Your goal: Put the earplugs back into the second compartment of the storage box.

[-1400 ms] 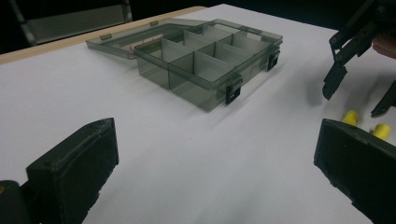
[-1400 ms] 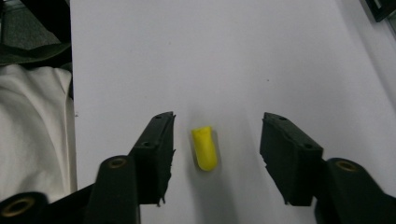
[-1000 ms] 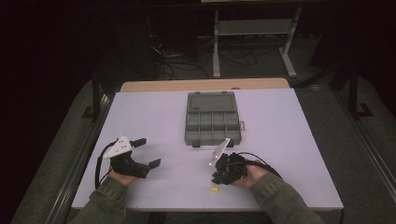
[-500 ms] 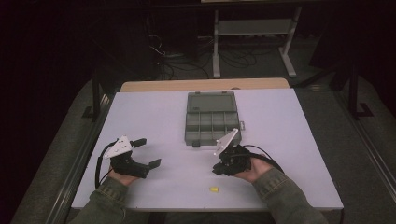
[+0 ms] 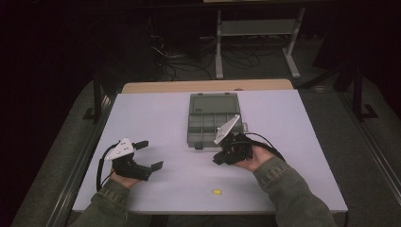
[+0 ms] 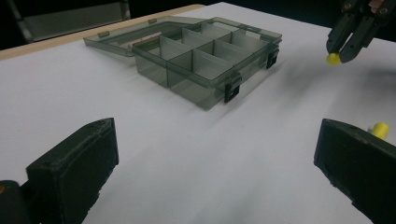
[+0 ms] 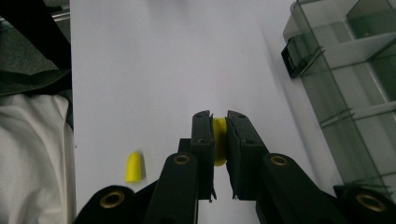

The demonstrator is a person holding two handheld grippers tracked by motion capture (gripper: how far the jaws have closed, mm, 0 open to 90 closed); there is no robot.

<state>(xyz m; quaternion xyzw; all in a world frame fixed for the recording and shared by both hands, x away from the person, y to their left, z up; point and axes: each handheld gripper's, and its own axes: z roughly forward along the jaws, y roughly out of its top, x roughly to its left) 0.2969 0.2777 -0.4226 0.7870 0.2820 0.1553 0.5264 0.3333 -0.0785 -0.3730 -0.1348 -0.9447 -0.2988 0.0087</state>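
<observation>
The right gripper (image 7: 219, 122) is covering most of the yellow earplug (image 7: 219, 140) between its pads; the compartment box (image 7: 355, 88) is running off the right gripper view's right edge; a black pad is hiding part of the second earplug (image 6: 379, 129).

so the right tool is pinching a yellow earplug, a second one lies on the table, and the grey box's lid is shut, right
Not quite: the lid is open. The left gripper view shows the grey box with its lid folded back flat and its compartments uncovered. The rest holds: the right tool is shut on a yellow earplug, and a second earplug lies on the table.
</observation>
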